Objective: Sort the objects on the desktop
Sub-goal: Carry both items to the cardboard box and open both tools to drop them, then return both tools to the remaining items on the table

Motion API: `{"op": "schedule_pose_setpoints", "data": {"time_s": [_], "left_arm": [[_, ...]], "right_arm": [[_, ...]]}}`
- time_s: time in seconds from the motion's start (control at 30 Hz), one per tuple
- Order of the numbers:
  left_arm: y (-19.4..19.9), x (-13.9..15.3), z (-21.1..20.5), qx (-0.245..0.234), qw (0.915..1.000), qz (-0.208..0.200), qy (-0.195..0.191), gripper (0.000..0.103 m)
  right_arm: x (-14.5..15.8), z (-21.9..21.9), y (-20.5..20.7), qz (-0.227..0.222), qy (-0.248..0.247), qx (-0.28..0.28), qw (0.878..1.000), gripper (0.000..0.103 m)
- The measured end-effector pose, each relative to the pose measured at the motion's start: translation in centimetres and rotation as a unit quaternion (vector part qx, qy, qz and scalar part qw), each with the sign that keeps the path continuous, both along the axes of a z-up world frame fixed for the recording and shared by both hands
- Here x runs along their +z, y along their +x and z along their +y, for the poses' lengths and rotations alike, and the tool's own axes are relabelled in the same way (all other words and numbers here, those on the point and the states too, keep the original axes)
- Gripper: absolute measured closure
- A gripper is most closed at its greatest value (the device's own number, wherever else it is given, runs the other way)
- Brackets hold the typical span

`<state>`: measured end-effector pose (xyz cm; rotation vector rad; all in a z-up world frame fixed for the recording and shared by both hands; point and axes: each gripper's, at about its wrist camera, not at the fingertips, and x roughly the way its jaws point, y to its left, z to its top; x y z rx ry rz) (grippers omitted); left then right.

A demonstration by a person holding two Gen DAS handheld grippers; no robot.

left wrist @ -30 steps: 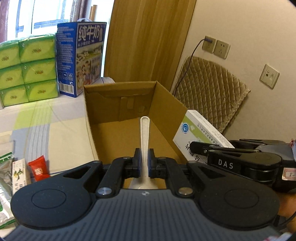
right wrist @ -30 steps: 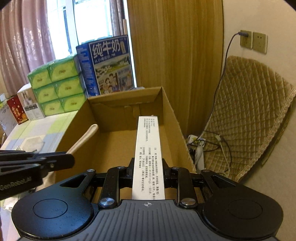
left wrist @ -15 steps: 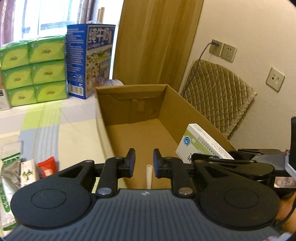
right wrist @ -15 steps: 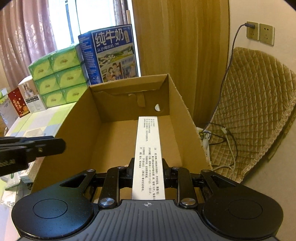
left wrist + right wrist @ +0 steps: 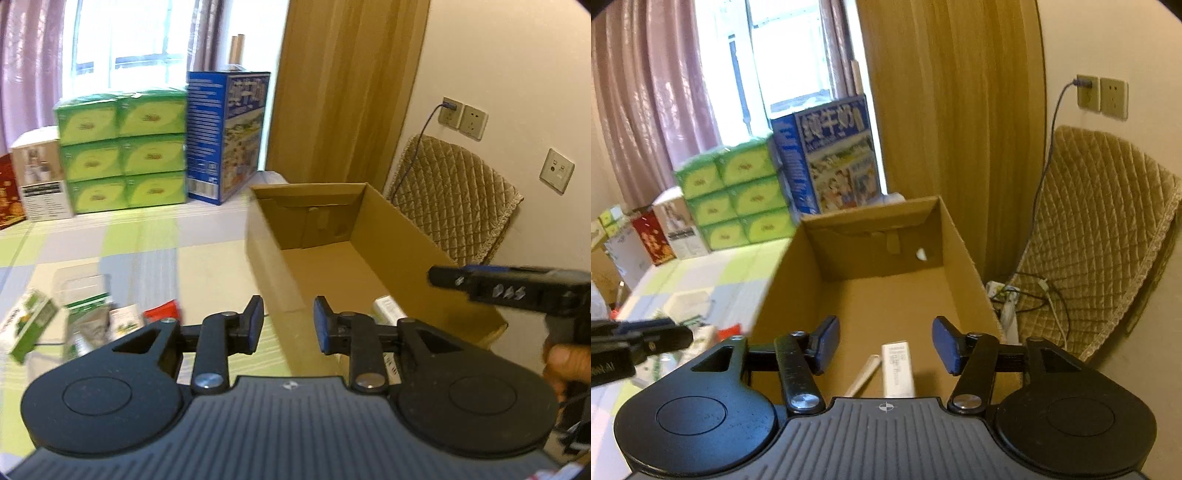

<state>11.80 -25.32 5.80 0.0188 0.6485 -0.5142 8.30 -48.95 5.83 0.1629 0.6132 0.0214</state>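
Both tools, left (image 5: 288,325) and right (image 5: 884,345), are spread empty over the open brown cardboard box (image 5: 964,258); the next move is likely fetching the small packets (image 5: 122,319) from the table (image 5: 155,236).

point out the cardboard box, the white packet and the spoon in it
cardboard box (image 5: 964,254), right wrist view, right inner wall
white packet (image 5: 897,363), right wrist view, printed top face
spoon (image 5: 864,374), right wrist view, middle of handle

We are seeing the white box (image 5: 898,369) and spoon (image 5: 862,376) cut off behind the right gripper's (image 5: 885,346) body; packets (image 5: 88,325) are blurring.
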Motion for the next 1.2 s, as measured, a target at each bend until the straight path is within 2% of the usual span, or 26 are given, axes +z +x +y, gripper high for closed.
{"op": "schedule_pose_setpoints", "data": {"time_s": [0.37, 0.43, 0.5, 0.63, 0.7, 0.77, 0.97, 1.07, 1.2], "left_arm": [[-7.5, 1.8, 10.2, 0.084, 0.9962, -0.016, 0.011, 0.062], [-9.0, 1.9, 12.2, 0.101, 0.9945, -0.02, 0.016, 0.055], [-10.3, 1.7, 14.2, 0.12, 0.9923, -0.023, 0.023, 0.043], [-11.9, 1.5, 18.0, 0.156, 0.987, -0.024, 0.028, 0.034], [-12.5, 1.2, 19.5, 0.169, 0.9849, -0.024, 0.028, 0.024], [-12.7, 0.8, 20.7, 0.179, 0.9831, -0.024, 0.029, 0.018], [-11.4, -0.5, 22.5, 0.189, 0.9814, -0.013, 0.031, 0.013], [-10.8, -1.4, 22.9, 0.187, 0.9815, -0.012, 0.042, 0.008], [-9.0, -3.2, 23.7, 0.184, 0.9813, 0.0, 0.057, 0.007]], "right_arm": [[5.2, 8.0, -6.3, -0.054, 0.004, 0.072, 0.996, 0.01], [5.5, 9.5, -7.4, -0.061, 0.005, 0.087, 0.994, 0.007], [5.6, 11.0, -8.3, -0.063, 0.008, 0.098, 0.993, 0.003], [5.1, 13.7, -9.4, -0.059, 0.007, 0.123, 0.991, 0.002], [4.6, 14.8, -9.4, -0.055, 0.005, 0.133, 0.99, 0.002], [4.1, 16.1, -9.4, -0.048, 0.001, 0.145, 0.988, 0.002], [2.3, 18.7, -9.3, -0.034, -0.012, 0.161, 0.986, 0.002], [1.0, 19.7, -9.0, -0.023, -0.014, 0.168, 0.985, 0.002], [-1.2, 21.0, -7.9, -0.008, -0.011, 0.178, 0.984, 0.002]]}}
